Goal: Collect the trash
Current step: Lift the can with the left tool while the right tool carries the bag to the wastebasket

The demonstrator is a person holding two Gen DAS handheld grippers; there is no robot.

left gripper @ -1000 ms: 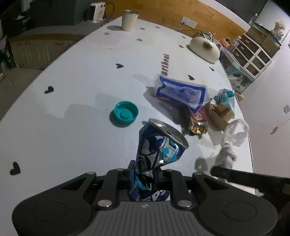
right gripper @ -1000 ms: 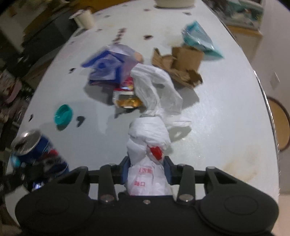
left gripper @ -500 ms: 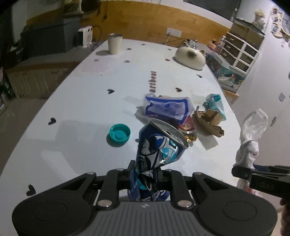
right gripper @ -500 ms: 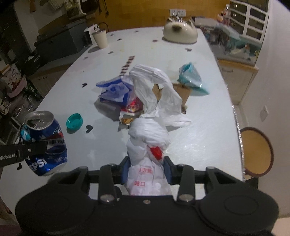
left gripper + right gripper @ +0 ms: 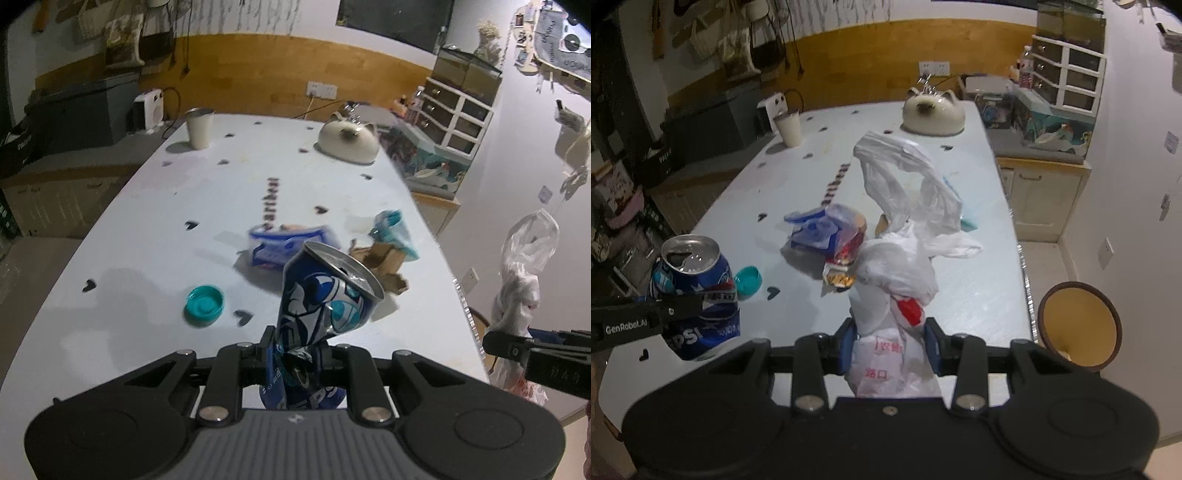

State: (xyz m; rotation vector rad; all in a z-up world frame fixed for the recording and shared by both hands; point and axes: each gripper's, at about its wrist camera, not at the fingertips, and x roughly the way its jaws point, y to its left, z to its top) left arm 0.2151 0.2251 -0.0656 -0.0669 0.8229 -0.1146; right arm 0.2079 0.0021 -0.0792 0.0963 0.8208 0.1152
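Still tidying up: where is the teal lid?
On the white table, left of the held can in the left wrist view, the teal lid lies beside a heart sticker.

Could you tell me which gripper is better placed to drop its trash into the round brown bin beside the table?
Right, probably. The right gripper, shut on the white plastic bag, has the round brown bin just off its right side. The left gripper holds the crushed blue can farther off.

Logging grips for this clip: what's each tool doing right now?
Left tool: closed on the dented blue can.
Right tool: closed on the white plastic bag.
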